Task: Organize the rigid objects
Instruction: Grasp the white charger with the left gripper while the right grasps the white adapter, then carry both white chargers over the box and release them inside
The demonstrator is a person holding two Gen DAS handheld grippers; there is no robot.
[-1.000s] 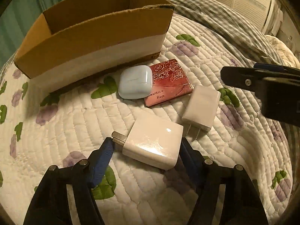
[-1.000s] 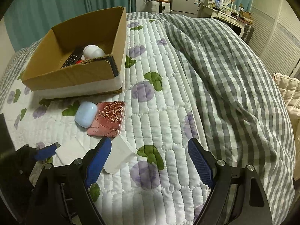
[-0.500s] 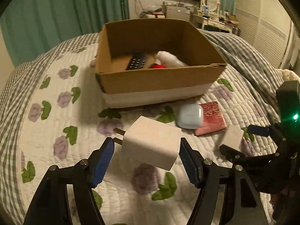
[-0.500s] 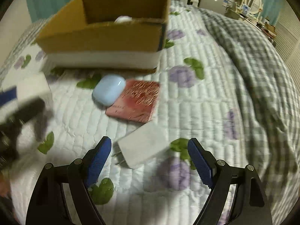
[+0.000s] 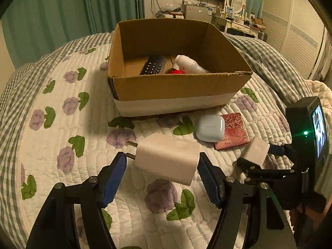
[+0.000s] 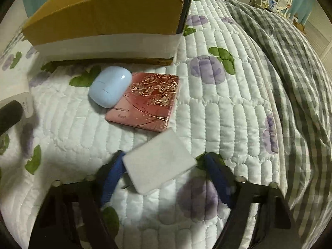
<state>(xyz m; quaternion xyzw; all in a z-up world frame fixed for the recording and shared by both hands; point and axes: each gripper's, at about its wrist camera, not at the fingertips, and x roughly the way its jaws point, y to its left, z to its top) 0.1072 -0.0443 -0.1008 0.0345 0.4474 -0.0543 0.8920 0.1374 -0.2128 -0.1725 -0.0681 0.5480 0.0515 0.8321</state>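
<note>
My left gripper [image 5: 161,158] is shut on a large white charger [image 5: 166,159] and holds it above the quilt, prongs pointing left. My right gripper [image 6: 164,158] points down at the quilt. Its jaws are closing around a smaller white charger [image 6: 159,164] that lies between them. The left pad is at the charger's corner and a thin gap shows at the right pad. The left wrist view shows this smaller charger [image 5: 256,150] at the right. A pale blue earbud case [image 6: 110,86] leans on a red rose-patterned booklet [image 6: 149,103] just beyond.
An open cardboard box [image 5: 176,91] stands on the flowered quilt [image 5: 62,124] behind the objects. It holds a black remote [image 5: 154,67] and a white bottle [image 5: 191,65]. A grey checked blanket [image 6: 290,62] covers the bed's right side.
My left gripper lifted the large charger off the quilt, then held still. My right gripper came down over the smaller charger and its jaws narrowed around it.
</note>
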